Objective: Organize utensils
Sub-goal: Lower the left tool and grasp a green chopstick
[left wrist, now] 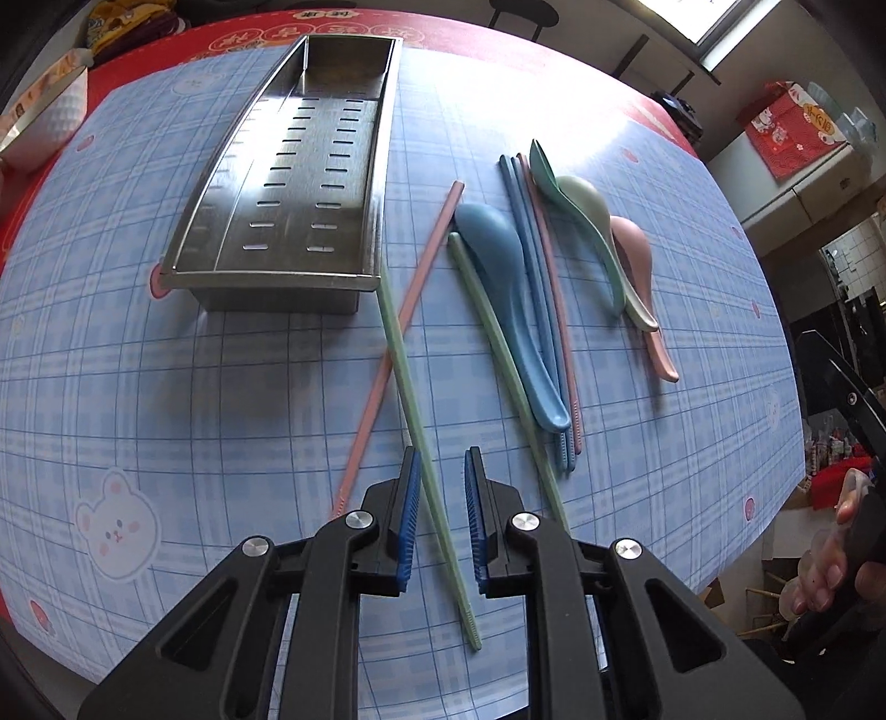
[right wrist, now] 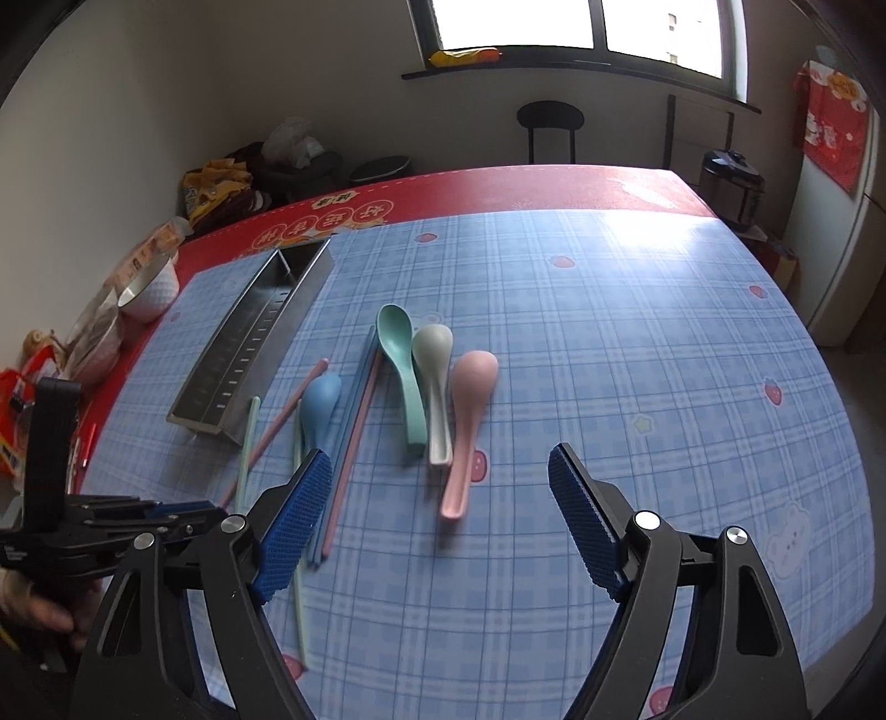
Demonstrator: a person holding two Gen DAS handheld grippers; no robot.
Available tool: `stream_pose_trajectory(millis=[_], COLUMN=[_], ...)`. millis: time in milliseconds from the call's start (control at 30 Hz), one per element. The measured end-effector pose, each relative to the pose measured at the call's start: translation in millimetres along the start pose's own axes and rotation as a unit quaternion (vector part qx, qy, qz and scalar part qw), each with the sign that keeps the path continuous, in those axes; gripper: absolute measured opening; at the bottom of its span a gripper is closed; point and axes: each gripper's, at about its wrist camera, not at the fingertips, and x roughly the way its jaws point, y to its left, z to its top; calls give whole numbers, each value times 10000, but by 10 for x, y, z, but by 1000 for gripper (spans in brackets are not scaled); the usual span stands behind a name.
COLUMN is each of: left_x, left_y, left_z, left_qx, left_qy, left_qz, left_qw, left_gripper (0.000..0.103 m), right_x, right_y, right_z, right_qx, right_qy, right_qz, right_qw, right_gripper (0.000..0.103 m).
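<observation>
Room: kitchen corner, checked blue worktop (left wrist: 166, 387) under a window.
Left tongs (left wrist: 441, 518): nearly closed; I see a green chopstick (left wrist: 412, 399) between the pads, which don't clearly pinch it.
Axis: that chopstick runs away from me toward the tray (left wrist: 288, 183), its far end beside the tray's near corner.
Right tongs (right wrist: 440, 520): wide, empty, above the pink spoon (right wrist: 468, 415).
Nearer: my left, I judge.
Obstacle: pink chopstick (left wrist: 407, 343) crosses under the green one; blue spoon (left wrist: 509, 299) beside it.

We are in a home dining room. Upper frame: window (right wrist: 576, 22), black chair (right wrist: 550, 130), rice cooker (right wrist: 731, 185) at right; centre: table with checked bear-print tablecloth (right wrist: 609, 332).
</observation>
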Motion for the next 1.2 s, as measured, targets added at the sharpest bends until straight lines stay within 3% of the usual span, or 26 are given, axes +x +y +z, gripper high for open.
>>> stream_pose_trajectory(millis=[267,767,1200], left_x=[153,277,270], left_y=[13,-143,-105], left_z=[23,107,26], left_qx=[-152,143,178], left_qy=[168,111,24], left_qz=[257,722,651], left_qw=[9994,9972,9977], left_gripper=[16,14,14], right_x=[-14,2,-30], right_y=[-60,-69,-73], right_z=[6,3,-7], right_qx=[33,42,95], right_qy=[24,79,86], right_qz=[34,0,39], right_qw=[10000,10000,9999], right_gripper=[73,71,71])
